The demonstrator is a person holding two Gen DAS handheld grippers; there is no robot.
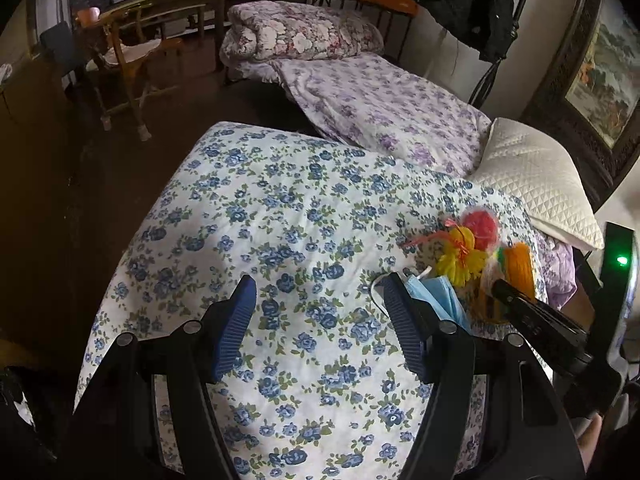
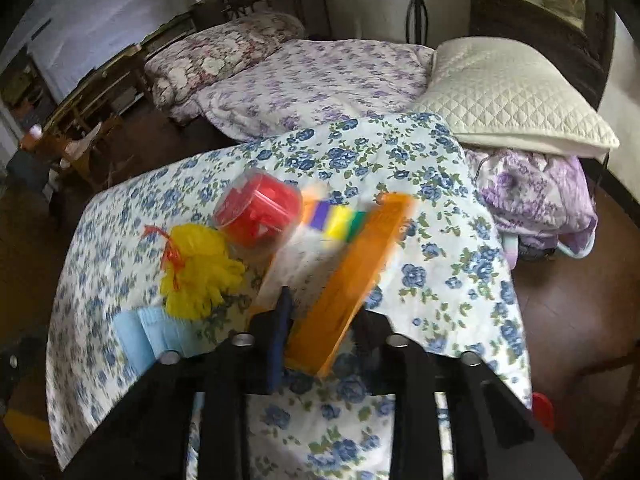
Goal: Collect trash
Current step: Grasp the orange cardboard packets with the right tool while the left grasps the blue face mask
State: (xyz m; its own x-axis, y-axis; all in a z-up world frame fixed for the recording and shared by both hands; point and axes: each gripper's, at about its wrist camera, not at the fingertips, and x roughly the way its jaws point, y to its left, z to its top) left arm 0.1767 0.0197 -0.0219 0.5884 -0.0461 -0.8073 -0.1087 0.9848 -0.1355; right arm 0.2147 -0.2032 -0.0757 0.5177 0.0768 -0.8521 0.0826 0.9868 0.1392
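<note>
Four light scraps on the quilt [image 2: 440, 248]: with right tongs [image 2: 320, 320] pinching stiff orange packet [image 2: 360, 276] by its near end, take limp mask [image 1: 436, 300] mid-fold beside spread, empty left tongs [image 1: 320, 324].

Orange flat package [image 2: 352, 280] with rainbow-striped top end, lifted and tilted, near end pinched between right gripper [image 2: 324, 320] fingers, blurred. Red round container [image 2: 258, 212] in clear wrap lying on side just left of package, touching yellow ruffled netting [image 2: 200, 270] tied with red string. Light blue face mask [image 2: 144, 336] crumpled flat on floral cloth, just below the yellow netting. Same cluster in left wrist view: mask [image 1: 440, 300], yellow netting [image 1: 460, 264], red container [image 1: 482, 224], orange package [image 1: 518, 266]
</note>
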